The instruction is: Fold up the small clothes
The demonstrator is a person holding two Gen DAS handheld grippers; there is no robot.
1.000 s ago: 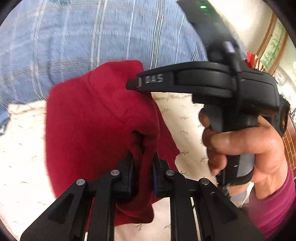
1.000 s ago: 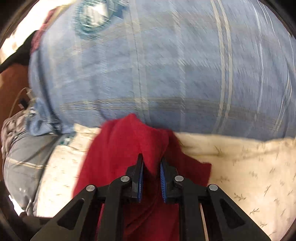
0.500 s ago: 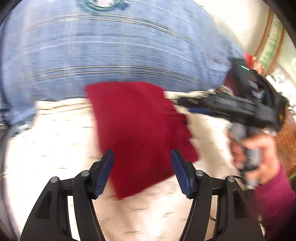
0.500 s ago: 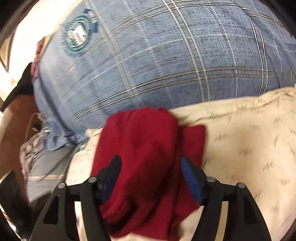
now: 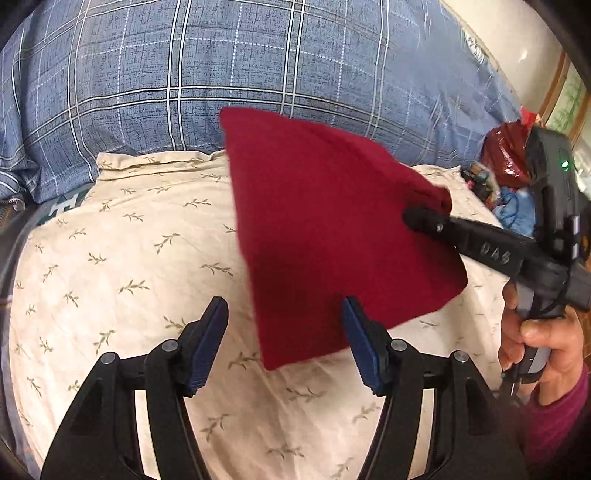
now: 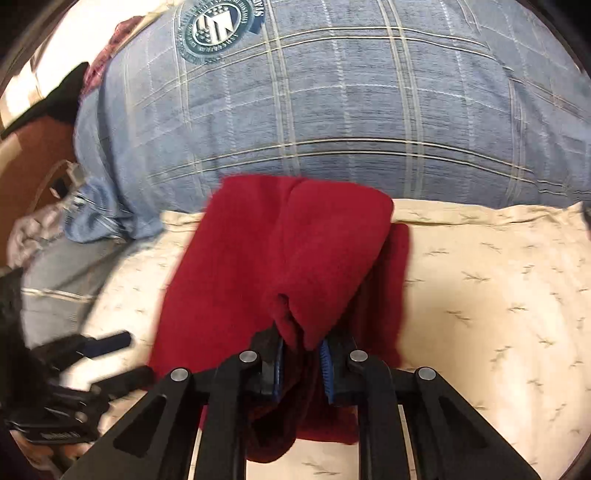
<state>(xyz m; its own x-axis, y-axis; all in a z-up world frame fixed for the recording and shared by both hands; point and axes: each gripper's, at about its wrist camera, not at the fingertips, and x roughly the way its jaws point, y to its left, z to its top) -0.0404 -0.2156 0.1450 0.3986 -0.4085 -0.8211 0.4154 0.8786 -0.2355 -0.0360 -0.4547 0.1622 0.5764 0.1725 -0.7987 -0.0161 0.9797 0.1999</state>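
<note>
Lying on a cream pillow (image 5: 110,266) printed with small leaf sprigs, a red garment (image 5: 332,236) is seen in both views, folded over on itself, its far edge reaching the blue plaid bedding (image 5: 258,62) behind.

In the left wrist view the left hand-held gripper (image 5: 284,339) is held with its jaws standing well apart. The near corner of the red garment falls between its blue pads (image 5: 208,343), but neither pad is pressed on the cloth. To the right, the right hand-held gripper (image 5: 424,219) is shown from the side, its tip buried in a bunched fold at the garment's right edge, and the hand (image 5: 539,347) gripping its handle is visible with a magenta sleeve (image 5: 554,421) below.

In the right wrist view the jaws of the right hand-held gripper (image 6: 301,363) are closing, and a gathered ridge of the red garment (image 6: 280,258) is pinched between the blue pads (image 6: 325,365), with cloth hanging down below them. The folded layers and a second layer offset to the right are plain only here, as is a round printed emblem (image 6: 216,29) on the bedding. The left hand-held gripper (image 6: 103,345) appears blurred at the left edge, beside the garment.

A red bag (image 5: 506,155) and clutter at the bed's far right are shown by the left wrist view alone.
</note>
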